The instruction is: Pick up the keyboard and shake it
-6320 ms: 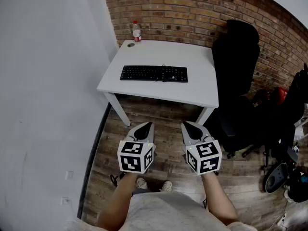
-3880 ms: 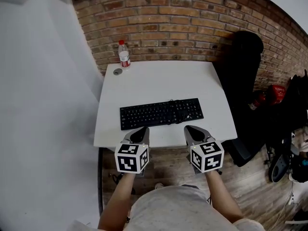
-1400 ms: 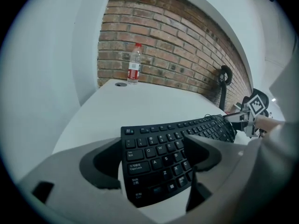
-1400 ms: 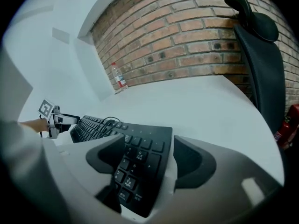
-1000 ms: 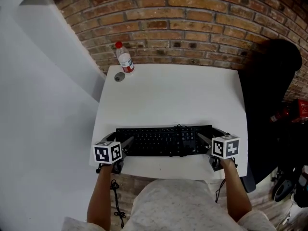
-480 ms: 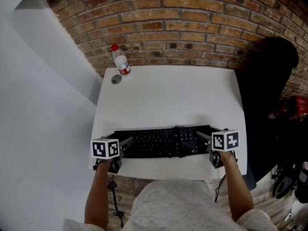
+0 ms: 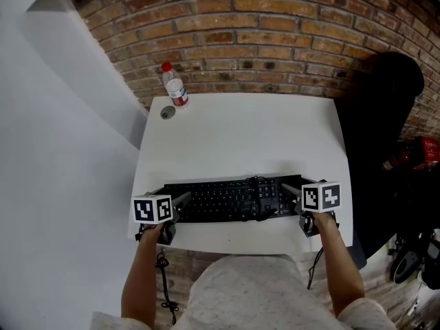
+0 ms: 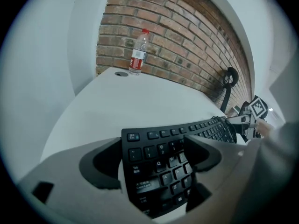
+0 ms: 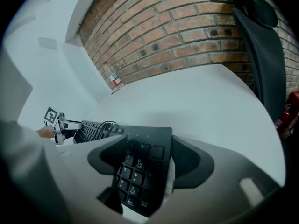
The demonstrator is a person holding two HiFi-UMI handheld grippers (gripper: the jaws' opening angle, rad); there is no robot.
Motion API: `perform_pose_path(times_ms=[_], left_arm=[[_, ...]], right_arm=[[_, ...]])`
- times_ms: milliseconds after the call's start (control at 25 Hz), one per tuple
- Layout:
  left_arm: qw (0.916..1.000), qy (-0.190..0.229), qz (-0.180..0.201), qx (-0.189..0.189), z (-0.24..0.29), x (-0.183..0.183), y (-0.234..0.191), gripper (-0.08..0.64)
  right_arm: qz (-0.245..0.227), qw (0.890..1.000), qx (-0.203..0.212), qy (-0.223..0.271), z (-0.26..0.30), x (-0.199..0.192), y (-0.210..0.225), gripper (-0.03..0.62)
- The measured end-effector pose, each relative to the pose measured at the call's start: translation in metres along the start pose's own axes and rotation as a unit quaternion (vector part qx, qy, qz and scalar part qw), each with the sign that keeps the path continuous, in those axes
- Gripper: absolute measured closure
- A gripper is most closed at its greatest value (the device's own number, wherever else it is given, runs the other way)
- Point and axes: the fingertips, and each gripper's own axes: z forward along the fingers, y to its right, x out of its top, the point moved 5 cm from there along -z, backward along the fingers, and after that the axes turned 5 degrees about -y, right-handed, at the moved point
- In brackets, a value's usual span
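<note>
A black keyboard (image 7: 230, 199) lies flat on the white table (image 7: 240, 136), near its front edge. My left gripper (image 7: 177, 205) straddles its left end, and in the left gripper view the letter keys (image 8: 163, 162) sit between the jaws. A thin white gap shows beside the left jaw. My right gripper (image 7: 289, 196) straddles the right end with the number pad (image 9: 135, 167) between its jaws. Those jaws have just been closing, and a sliver of table still shows beside the right one. The keyboard's cable (image 9: 100, 126) coils behind it.
A plastic water bottle (image 7: 173, 88) with a red cap stands at the table's far left corner beside a small grey disc (image 7: 168, 112). A brick wall runs behind the table. A black office chair (image 7: 385, 115) stands to the right, a white wall to the left.
Since the earliest frames I have walked up to the table and both grippers have come down onto the keyboard's ends. Over the last second they have stayed there, and the keyboard has not moved.
</note>
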Motion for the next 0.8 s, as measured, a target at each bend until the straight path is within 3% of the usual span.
perform_pose_path(times_ms=[800], left_arm=[[0.9945,0.095,0.043,0.011,-0.022,0.032,0.02,0.176]], right_arm=[[-0.037,0.997,-0.036,0.064,-0.039,0.023,-0.006,0.298]])
